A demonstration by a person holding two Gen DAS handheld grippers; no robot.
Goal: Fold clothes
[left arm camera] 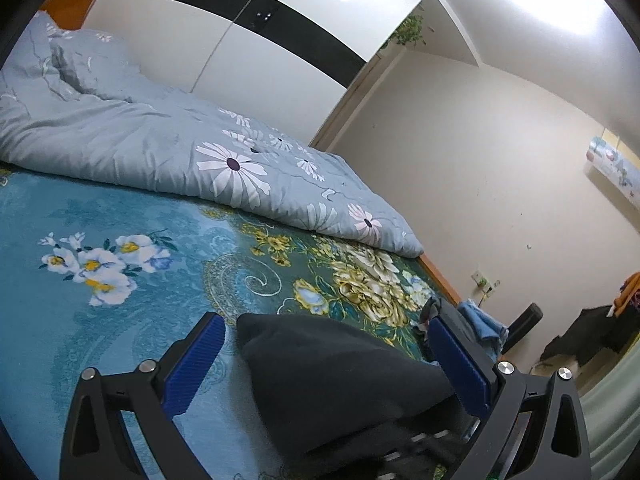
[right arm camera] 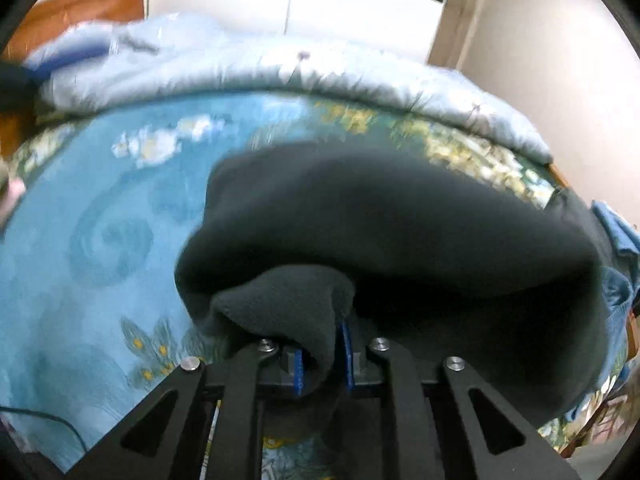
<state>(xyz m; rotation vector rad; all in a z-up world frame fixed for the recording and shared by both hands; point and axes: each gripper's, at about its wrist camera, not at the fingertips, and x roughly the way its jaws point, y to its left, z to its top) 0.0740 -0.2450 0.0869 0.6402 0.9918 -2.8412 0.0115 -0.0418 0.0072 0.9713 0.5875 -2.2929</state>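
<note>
A dark grey fleece garment (left arm camera: 332, 376) lies on the blue floral bedsheet (left arm camera: 100, 208). My left gripper (left arm camera: 326, 338) is open, its blue pads on either side of the garment's near end, not clamped. In the right wrist view the same garment (right arm camera: 400, 216) bulges up in front of the camera. My right gripper (right arm camera: 323, 354) is shut on a bunched fold of the dark garment, and the cloth hides the fingertips. The right view is blurred.
A grey-blue daisy-print duvet (left arm camera: 160, 140) is heaped along the far side of the bed. A blue cloth (left arm camera: 484, 324) lies at the bed's right edge, also in the right wrist view (right arm camera: 616, 240). White wardrobe (left arm camera: 248, 52) and beige wall stand behind.
</note>
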